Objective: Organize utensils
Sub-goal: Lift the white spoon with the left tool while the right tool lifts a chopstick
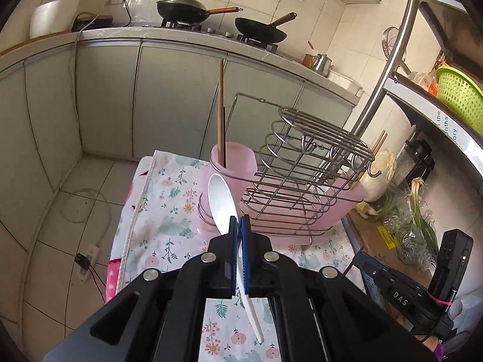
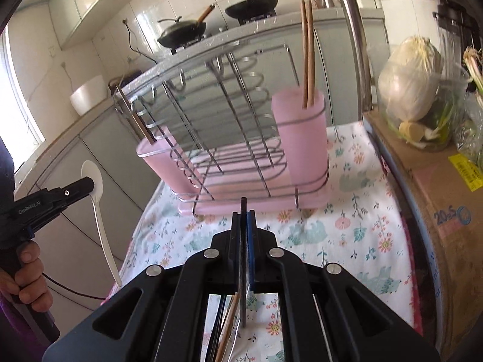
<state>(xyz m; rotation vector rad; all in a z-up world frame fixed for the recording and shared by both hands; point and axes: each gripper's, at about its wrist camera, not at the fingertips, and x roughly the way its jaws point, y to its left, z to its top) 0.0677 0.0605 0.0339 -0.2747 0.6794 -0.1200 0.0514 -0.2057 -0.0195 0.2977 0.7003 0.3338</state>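
Both grippers clear above cloth [image 2: 356,211]; rack [image 2: 229,138] near far edge.

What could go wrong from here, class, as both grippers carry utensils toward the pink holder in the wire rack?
1. The left gripper pinches the white spoon near its bowl, so the long handle hangs free and may swing or slip.
2. The right gripper clamps a thin dark utensil, apparently more than one; some could drop.
3. The pink cup already holds chopsticks; an insertion could knock them or catch the wire rack.
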